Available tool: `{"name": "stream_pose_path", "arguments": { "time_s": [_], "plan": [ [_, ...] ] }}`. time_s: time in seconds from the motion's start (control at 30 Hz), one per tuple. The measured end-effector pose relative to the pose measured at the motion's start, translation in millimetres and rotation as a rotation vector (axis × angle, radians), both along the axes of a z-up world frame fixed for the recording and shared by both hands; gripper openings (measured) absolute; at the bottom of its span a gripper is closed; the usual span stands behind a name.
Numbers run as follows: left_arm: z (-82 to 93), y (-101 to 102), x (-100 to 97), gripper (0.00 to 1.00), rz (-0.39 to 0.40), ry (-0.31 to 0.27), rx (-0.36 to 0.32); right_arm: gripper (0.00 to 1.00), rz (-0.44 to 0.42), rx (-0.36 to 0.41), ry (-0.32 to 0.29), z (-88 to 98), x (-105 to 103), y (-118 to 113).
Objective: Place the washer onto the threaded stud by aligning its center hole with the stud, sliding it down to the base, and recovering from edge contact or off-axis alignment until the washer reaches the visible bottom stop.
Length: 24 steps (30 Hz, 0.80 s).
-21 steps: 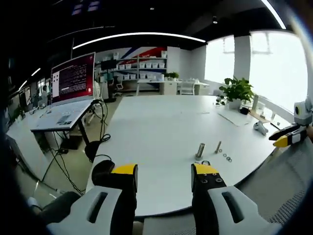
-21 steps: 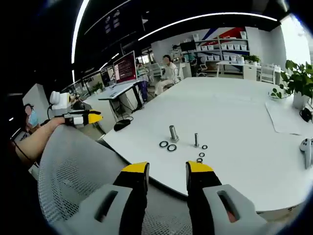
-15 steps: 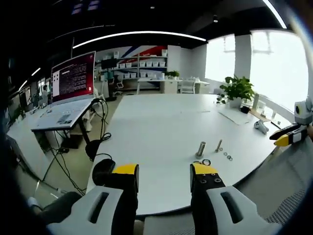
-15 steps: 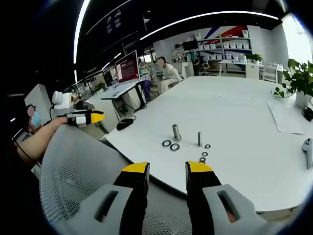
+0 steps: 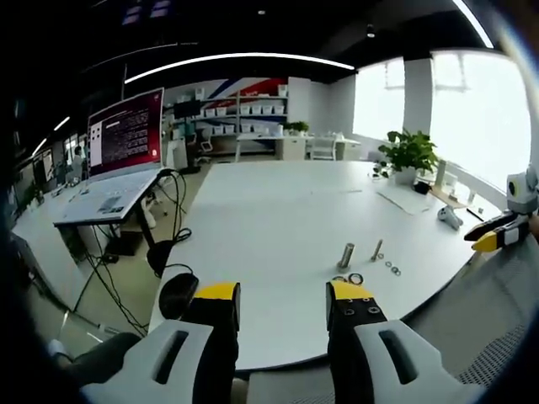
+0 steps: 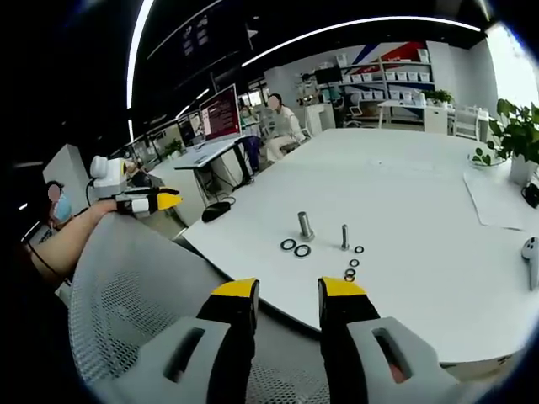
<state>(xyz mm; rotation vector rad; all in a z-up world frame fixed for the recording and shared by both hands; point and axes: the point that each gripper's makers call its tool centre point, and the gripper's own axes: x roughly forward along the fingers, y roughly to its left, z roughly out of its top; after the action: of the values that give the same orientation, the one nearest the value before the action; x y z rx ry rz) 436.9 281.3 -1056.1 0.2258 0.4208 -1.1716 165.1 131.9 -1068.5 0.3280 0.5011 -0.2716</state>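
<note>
On the white table [image 6: 404, 181] two metal studs stand upright: a thick stud [image 6: 305, 225] and a thinner threaded stud [image 6: 344, 236]. Two larger dark washers [image 6: 295, 247] lie flat in front of the thick stud. Several small washers [image 6: 352, 268] lie near the thin one. In the left gripper view the thick stud [image 5: 346, 255], thin stud [image 5: 376, 251] and a washer [image 5: 355, 279] sit near the table's edge. My right gripper [image 6: 288, 290] is open and empty, short of the table. My left gripper [image 5: 283, 295] is open and empty too. Each shows in the other's view: left gripper [image 6: 139, 200], right gripper [image 5: 497, 236].
A grey mesh chair back [image 6: 135, 303] stands between my right gripper and the table edge. A potted plant [image 6: 514, 135], papers [image 6: 497, 202] and a white controller [image 6: 530, 251] lie on the far side. A desk with a monitor [image 5: 126, 135] stands to the left; a person [image 6: 282, 124] sits behind.
Both views have drifted slightly, so the studs and washers sit a little higher in the right gripper view. Nothing on the table has moved; both grippers stay open.
</note>
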Motion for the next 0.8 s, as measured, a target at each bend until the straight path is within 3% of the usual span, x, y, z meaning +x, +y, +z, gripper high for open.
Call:
{"name": "stream_pose_path", "arguments": {
  "time_s": [0.8],
  "plan": [
    [1.8, -0.6, -5.2, 0.37, 0.005, -0.001, 0.008, 0.29, 0.005, -0.001, 0.007, -0.3, 1.2, -0.1]
  ]
}}
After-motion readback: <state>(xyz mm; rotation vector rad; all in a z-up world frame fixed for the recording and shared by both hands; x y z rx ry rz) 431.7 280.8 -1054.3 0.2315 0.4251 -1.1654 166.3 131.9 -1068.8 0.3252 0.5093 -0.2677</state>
